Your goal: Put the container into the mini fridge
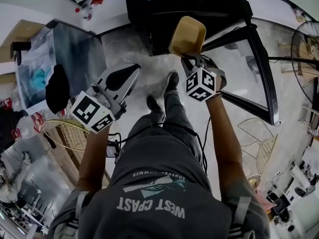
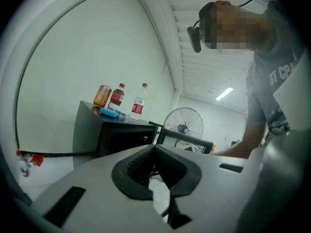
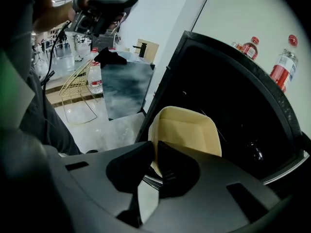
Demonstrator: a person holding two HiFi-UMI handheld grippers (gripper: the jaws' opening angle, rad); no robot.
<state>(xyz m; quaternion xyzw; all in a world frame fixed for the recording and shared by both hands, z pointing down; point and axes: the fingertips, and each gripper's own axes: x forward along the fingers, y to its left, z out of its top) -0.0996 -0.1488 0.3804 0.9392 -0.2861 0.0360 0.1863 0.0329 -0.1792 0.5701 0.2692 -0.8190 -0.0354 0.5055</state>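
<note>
Floor (image 1: 124, 49) bears mini fridge (image 1: 189, 9) and wire basket (image 1: 65, 133)

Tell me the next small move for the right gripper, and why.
Probably ease the right gripper forward, carrying the container into the mini fridge. Its fingers pinch the container's rim, the container hangs at the dark open cavity, and the door stands swung aside.
</note>
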